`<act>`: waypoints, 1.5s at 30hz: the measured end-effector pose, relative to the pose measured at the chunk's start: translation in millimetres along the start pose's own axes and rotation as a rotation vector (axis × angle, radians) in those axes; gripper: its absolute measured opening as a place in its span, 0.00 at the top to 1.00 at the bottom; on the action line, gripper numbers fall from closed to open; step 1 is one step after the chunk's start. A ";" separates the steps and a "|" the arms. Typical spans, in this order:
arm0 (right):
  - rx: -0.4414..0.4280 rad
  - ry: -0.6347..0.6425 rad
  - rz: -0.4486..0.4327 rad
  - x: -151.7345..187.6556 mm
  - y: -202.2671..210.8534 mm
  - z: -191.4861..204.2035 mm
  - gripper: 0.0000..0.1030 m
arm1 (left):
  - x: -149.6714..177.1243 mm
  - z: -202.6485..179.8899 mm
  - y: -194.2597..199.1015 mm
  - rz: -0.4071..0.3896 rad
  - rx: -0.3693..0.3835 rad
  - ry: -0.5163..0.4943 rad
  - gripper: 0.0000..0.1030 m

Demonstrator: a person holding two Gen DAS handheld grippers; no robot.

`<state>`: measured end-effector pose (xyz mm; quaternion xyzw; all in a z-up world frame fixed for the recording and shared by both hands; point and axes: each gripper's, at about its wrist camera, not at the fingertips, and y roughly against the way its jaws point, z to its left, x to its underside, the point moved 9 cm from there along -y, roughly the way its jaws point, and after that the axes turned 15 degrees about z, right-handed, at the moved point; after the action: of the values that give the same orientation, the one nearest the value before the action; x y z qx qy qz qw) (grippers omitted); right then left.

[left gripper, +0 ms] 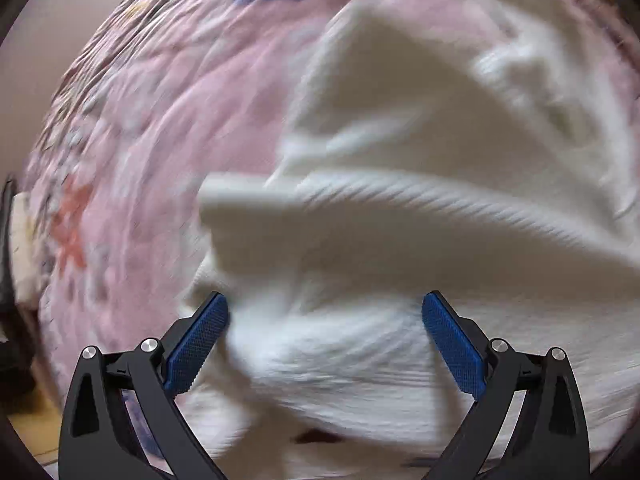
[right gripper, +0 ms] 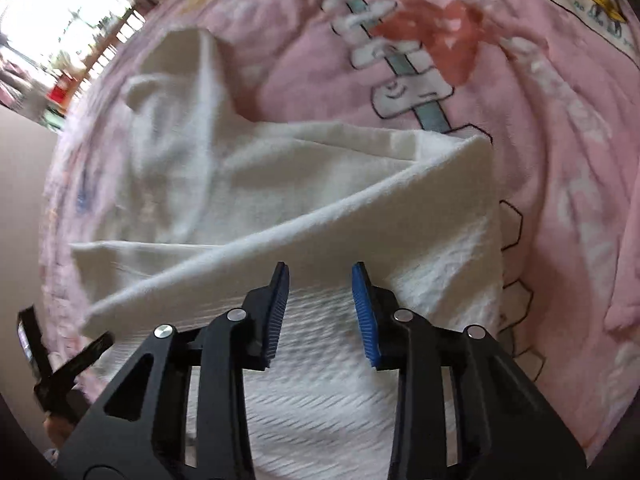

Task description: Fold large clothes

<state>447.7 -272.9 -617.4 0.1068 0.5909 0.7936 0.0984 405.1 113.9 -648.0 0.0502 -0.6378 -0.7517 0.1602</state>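
Note:
A large white knit garment (left gripper: 420,208) lies crumpled on a pink patterned blanket (left gripper: 152,128). My left gripper (left gripper: 325,304) is open wide just above a bunched fold of the garment; nothing is between its blue pads (left gripper: 200,344). In the right wrist view the same white garment (right gripper: 248,184) lies partly folded, with a flat folded edge across the middle. My right gripper (right gripper: 320,276) is open, low over the ribbed part of the garment, with fabric below the gap and nothing pinched. The left wrist view is motion-blurred.
The pink blanket (right gripper: 560,160) with cartoon prints covers the whole bed around the garment. A bright window (right gripper: 60,20) is at the far upper left. A black part of the other gripper (right gripper: 52,368) shows at the lower left edge.

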 end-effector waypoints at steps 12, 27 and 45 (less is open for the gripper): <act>-0.068 0.050 -0.065 -37.3 36.1 34.2 0.41 | -10.3 7.4 34.5 0.010 0.069 0.027 0.08; -0.096 0.283 -0.031 -278.4 26.7 186.8 0.33 | -161.9 -156.2 130.6 -0.128 0.337 -0.090 0.08; 0.146 0.361 0.119 -334.0 -86.4 234.4 0.85 | -190.0 -245.6 26.6 0.070 0.133 -0.302 0.06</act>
<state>837.2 -127.9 -652.6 0.0042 0.6476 0.7593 -0.0642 657.9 -63.3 -691.1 -0.0751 -0.7043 -0.7008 0.0851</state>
